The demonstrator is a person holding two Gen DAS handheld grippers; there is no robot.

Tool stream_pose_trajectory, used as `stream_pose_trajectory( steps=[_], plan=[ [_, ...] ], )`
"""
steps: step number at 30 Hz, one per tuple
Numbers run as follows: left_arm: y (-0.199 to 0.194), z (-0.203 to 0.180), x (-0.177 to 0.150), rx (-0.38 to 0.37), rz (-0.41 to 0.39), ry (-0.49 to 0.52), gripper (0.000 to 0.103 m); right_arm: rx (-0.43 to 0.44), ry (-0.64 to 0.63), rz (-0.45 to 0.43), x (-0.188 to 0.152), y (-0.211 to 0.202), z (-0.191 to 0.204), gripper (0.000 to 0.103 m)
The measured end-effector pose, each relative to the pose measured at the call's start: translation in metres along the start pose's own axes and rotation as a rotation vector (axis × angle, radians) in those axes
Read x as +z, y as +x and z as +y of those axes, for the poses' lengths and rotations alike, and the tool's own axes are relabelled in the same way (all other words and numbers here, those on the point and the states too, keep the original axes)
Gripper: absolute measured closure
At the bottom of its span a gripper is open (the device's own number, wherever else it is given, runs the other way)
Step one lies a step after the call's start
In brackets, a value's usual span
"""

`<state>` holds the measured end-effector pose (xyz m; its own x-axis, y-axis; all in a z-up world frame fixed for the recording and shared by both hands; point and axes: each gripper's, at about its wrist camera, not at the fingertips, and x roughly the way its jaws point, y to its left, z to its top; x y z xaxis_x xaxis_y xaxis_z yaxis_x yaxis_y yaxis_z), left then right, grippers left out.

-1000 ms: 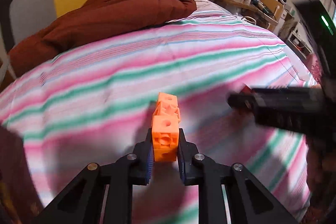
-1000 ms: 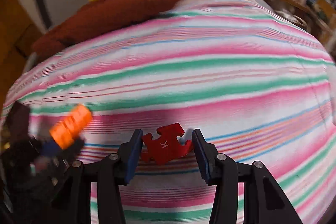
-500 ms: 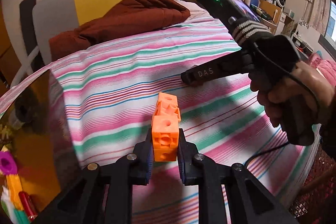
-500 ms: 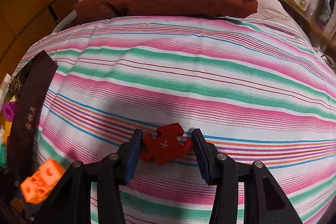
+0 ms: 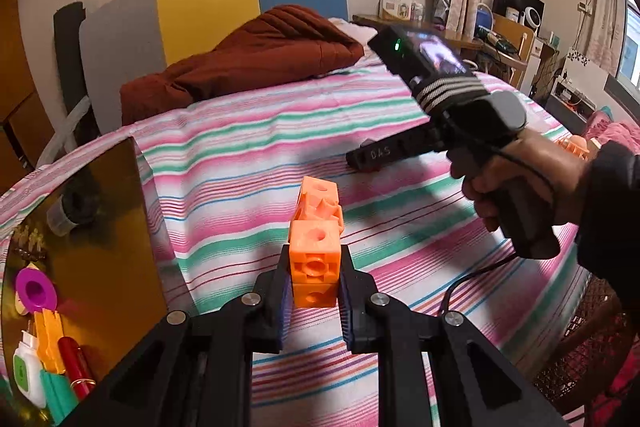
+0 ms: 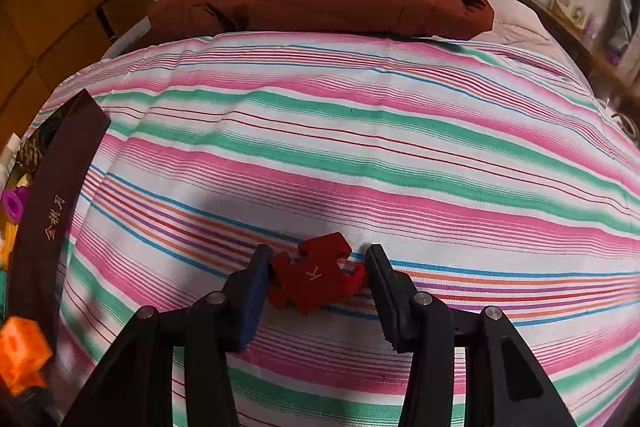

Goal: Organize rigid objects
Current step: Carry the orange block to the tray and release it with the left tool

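My left gripper [image 5: 314, 281] is shut on the lowest cube of a short orange chain of linked cubes [image 5: 316, 227], which sticks up and forward over the striped bed. In the right wrist view the same orange cubes [image 6: 20, 351] show at the bottom left corner. My right gripper [image 6: 316, 267] is shut on a flat red puzzle piece [image 6: 312, 277] marked K, held just above the bedsheet. A gold-lined box [image 5: 104, 227] lies at the left, its dark wall [image 6: 52, 215] bearing gold characters.
The box holds a purple ring [image 5: 34, 291], a red pen [image 5: 74, 363] and other small toys. A brown quilt [image 5: 256, 59] lies at the head of the bed. A hand [image 5: 520, 183] holding the right tool fills the right side. A desk [image 5: 500, 47] stands beyond.
The left view has swung left and risen, bringing the box and its toys into sight. The right view has rolled and shifted slightly. Both grippers keep their objects.
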<state>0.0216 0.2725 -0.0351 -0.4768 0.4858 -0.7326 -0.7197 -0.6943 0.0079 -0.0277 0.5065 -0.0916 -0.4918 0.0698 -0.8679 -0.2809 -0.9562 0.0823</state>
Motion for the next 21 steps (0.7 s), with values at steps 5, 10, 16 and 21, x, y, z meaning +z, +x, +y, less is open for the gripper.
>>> stream_pose_trajectory(
  steps=[5, 10, 16, 21],
  plan=[
    [-0.012, 0.004, -0.001, 0.007, -0.011, -0.016, 0.085, -0.021, -0.027, -0.006, 0.001, 0.003, 0.007, 0.054],
    [-0.032, 0.014, -0.001, 0.033, -0.030, -0.051, 0.085, -0.033, -0.046, -0.020, -0.001, 0.005, 0.011, 0.054],
    [-0.059, 0.042, -0.001, 0.112, -0.057, -0.103, 0.085, -0.048, -0.068, -0.038, -0.002, 0.005, 0.014, 0.054],
    [-0.070, 0.074, -0.007, 0.151, -0.051, -0.179, 0.085, -0.069, -0.090, -0.057, -0.004, 0.005, 0.018, 0.054]
  ],
)
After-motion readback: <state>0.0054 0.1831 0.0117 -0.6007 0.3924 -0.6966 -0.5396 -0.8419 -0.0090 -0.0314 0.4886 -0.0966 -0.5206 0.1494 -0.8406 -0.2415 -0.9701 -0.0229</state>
